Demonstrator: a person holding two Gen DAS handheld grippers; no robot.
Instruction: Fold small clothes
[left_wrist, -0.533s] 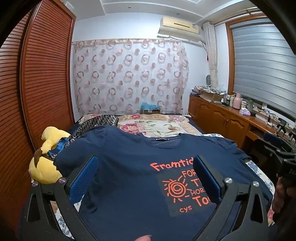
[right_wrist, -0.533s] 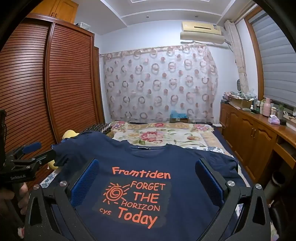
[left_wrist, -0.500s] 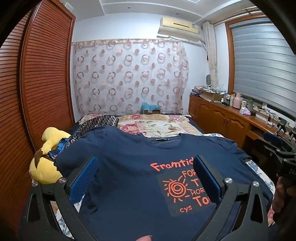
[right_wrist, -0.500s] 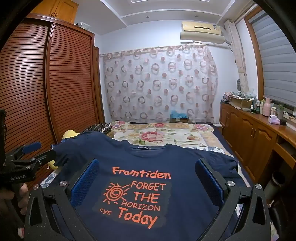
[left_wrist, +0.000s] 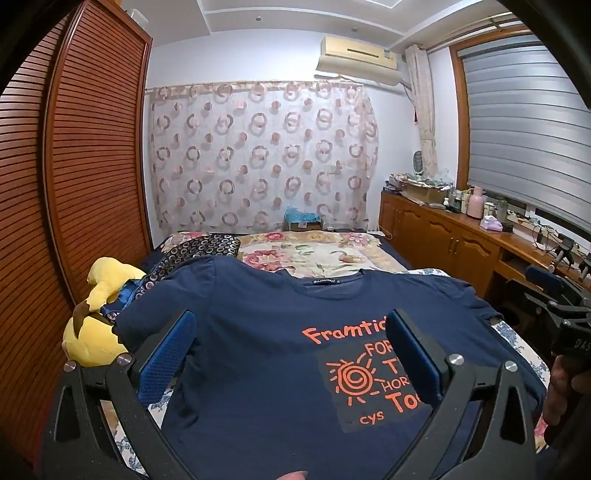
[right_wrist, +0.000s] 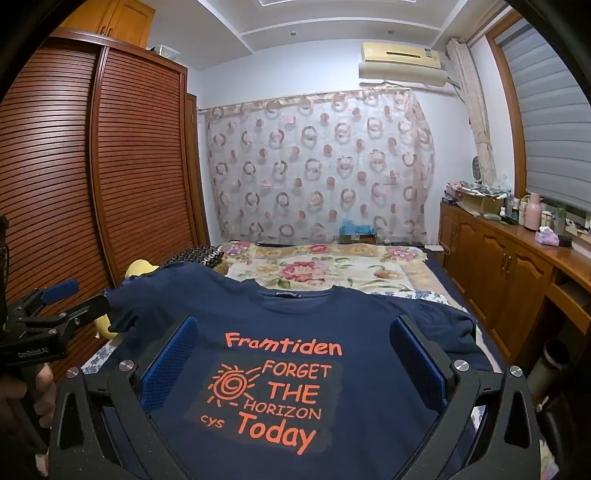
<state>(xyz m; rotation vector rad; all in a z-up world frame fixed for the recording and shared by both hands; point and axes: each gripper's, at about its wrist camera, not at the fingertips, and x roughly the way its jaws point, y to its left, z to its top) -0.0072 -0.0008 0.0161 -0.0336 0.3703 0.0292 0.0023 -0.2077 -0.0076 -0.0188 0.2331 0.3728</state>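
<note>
A navy T-shirt (left_wrist: 266, 354) with orange print lies flat and face up on the bed, collar towards the far end. It also shows in the right wrist view (right_wrist: 295, 325). My left gripper (left_wrist: 291, 354) is open and empty, held above the shirt's left half. My right gripper (right_wrist: 293, 363) is open and empty, held above the print at the chest. The left gripper also shows at the left edge of the right wrist view (right_wrist: 55, 306), and the right gripper at the right edge of the left wrist view (left_wrist: 554, 295).
A yellow plush toy (left_wrist: 99, 306) and a dark patterned cloth (left_wrist: 199, 247) lie at the shirt's left. A floral blanket (left_wrist: 317, 254) covers the far bed. A slatted wardrobe (left_wrist: 74, 184) stands on the left, a wooden sideboard (left_wrist: 450, 236) with clutter on the right.
</note>
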